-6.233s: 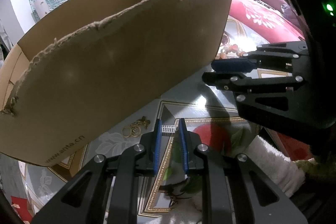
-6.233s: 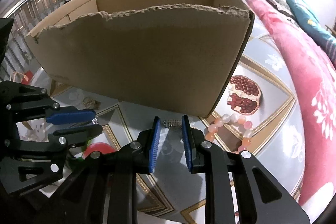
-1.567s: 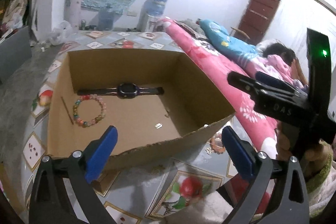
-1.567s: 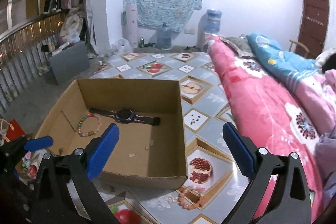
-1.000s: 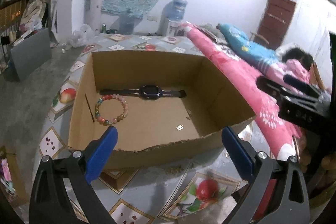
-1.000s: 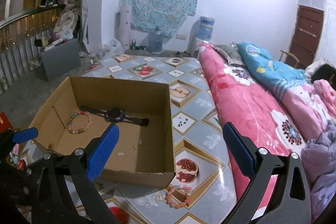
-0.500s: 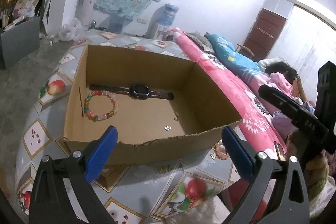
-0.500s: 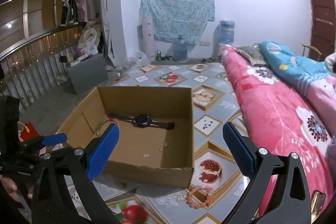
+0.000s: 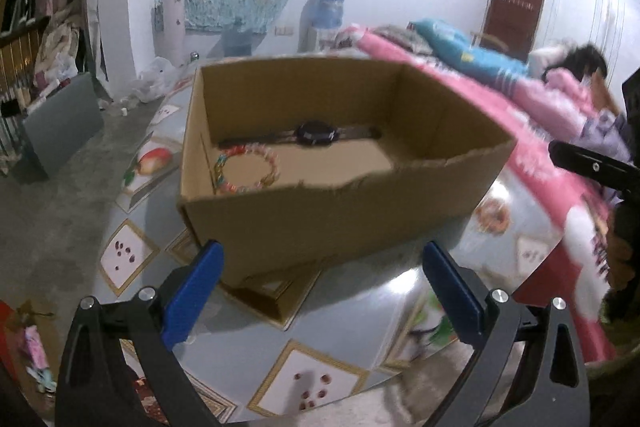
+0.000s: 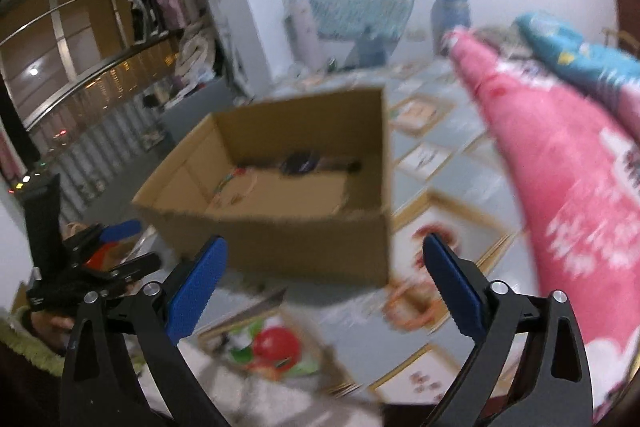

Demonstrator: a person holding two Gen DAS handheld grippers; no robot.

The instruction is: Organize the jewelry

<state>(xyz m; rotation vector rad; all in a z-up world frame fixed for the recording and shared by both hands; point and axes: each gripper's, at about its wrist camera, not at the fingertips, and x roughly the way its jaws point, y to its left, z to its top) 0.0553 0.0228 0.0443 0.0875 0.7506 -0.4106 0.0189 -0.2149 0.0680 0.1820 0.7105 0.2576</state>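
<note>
Left gripper (image 9: 322,289): jaws spread wide, nothing between the blue pads (image 9: 192,297), pitched down. Right gripper (image 10: 324,285): jaws wide too, just been closing slightly, nothing between them, also angled down. From the right wrist view the left gripper sits at 8 o'clock, held in a hand (image 10: 48,319) with a fuzzy green cuff; from the left wrist view one right finger (image 9: 592,167) shows at 3 o'clock
</note>
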